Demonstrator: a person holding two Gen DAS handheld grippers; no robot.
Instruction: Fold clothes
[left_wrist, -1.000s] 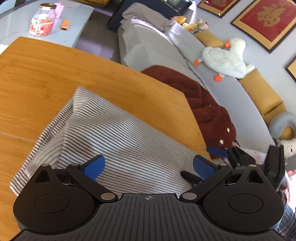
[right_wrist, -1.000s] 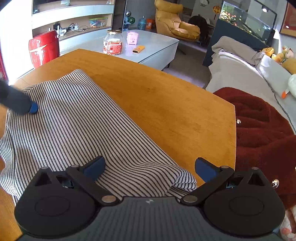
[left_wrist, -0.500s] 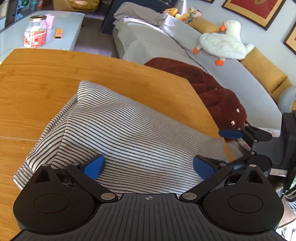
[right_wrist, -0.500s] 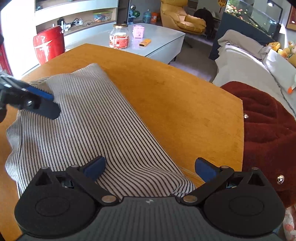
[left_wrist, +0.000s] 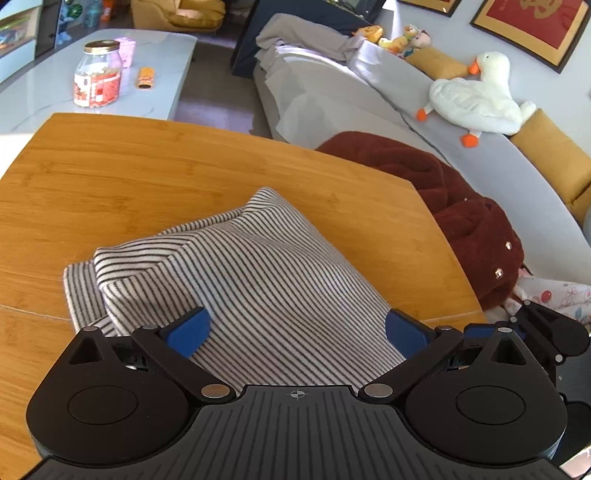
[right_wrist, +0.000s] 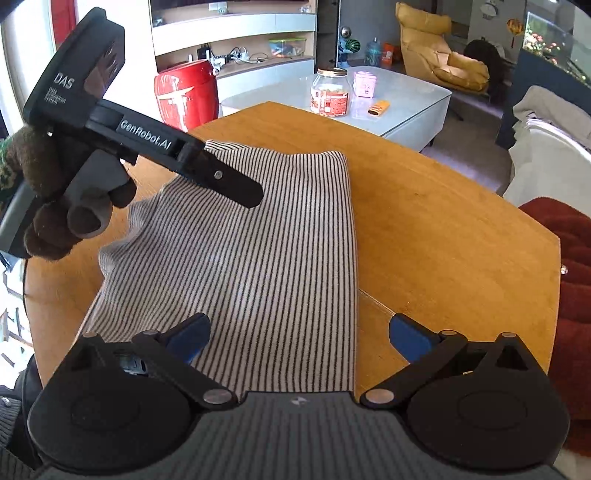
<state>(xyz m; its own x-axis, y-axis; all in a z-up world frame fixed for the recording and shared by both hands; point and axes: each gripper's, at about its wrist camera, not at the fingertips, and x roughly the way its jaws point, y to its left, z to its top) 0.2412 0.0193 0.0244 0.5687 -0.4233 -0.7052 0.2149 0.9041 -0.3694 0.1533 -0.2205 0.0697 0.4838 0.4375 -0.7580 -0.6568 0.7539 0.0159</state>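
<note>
Across the middle of the wooden tabletop (left_wrist: 155, 177) lies the striped garment (left_wrist: 258, 280), folded into a long band that runs from the near edge toward the far edge. Its right side is a straight fold line in the right wrist view; its left side is rumpled, with a second layer showing underneath at the left corner. My left gripper (left_wrist: 295, 328) sits low over the near part of the cloth with its blue-tipped fingers (left_wrist: 188, 330) spread wide, nothing clasped between them. My right gripper (right_wrist: 299, 334) is likewise spread wide and holds nothing, its left finger over the stripes and its right finger over bare wood just beside the fold. From the right wrist view I see the left tool raised above the garment's left side, gripped by a hand in a brown glove (right_wrist: 55, 206) (whether its tip touches the fabric I cannot tell). Beyond the far edge a glass jar (right_wrist: 330, 92) stands on a pale low table (right_wrist: 406, 99), and a dark red blanket (left_wrist: 461, 214) lies off the right edge.
</note>
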